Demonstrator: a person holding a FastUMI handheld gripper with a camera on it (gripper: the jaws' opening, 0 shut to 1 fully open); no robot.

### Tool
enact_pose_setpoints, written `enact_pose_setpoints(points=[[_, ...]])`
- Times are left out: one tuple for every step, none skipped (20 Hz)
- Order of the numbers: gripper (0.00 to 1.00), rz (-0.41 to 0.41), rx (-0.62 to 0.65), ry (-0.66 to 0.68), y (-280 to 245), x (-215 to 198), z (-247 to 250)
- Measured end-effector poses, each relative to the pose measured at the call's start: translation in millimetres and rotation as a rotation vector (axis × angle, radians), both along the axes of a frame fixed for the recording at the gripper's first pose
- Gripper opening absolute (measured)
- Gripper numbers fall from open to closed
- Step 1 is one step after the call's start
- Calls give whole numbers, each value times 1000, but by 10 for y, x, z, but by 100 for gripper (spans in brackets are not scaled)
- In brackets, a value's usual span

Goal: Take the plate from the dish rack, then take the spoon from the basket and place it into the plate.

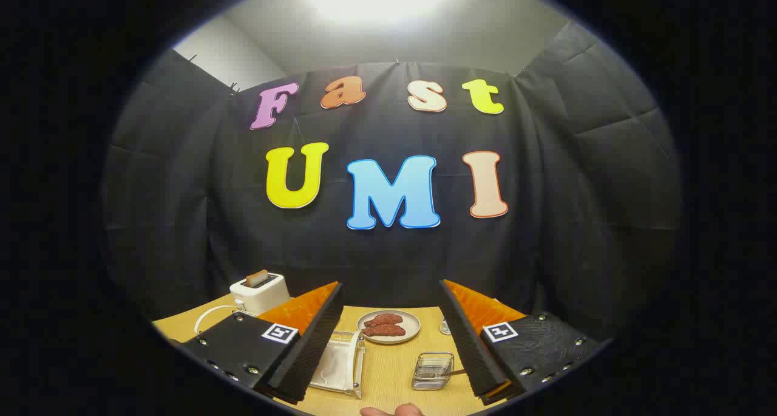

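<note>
A white plate stands on edge in a clear dish rack on the wooden tabletop, between the tool's two fingers and close against the left one. To its right, nearer the right finger, sits a small wire basket with the handle of a spoon poking out toward that finger. Rack and basket stand near each other but apart.

The tool hangs above the tabletop with its fingers spread wide, gripping nothing; the left finger and the right finger frame the rack, the basket and what lies beyond them.

Beyond the rack, further between the fingers, a round beige dish holds reddish-brown pieces of food. A small object beside the right finger, just past the dish, is too hidden to make out.

Off past the left finger, a white toaster stands near the tabletop's back corner with a slice of bread sticking up from its slot and a white cord looping out from it.

A fingertip of a person's hand shows at the near side of the tabletop, below the basket.
</note>
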State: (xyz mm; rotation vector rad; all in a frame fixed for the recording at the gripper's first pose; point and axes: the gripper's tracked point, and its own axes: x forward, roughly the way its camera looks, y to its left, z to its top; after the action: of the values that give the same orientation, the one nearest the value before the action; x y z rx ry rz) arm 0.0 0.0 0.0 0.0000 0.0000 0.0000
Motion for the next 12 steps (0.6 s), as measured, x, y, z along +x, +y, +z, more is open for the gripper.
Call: enact_pose_setpoints(points=[[95, 0, 1, 1, -3, -6, -9], [95, 0, 0, 3, -6, -15, -8], [95, -1, -1, 5, -16, -19, -17], [95, 0, -1, 6, -22, -27, -16], [95, -1, -1, 6, -28, -29, -17], [95, -1, 0, 6, -41, -28, -15], [95, -2, 1, 7, -44, -40, -17], [95, -2, 0, 6, -50, -48, -10], [95, -2, -1, 7, -63, -53, -14], [95, -3, -1, 8, -82, -59, -18], [95, -4, -1, 9, -90, -63, -24], [95, -6, 0, 9, -106, -66, -19]])
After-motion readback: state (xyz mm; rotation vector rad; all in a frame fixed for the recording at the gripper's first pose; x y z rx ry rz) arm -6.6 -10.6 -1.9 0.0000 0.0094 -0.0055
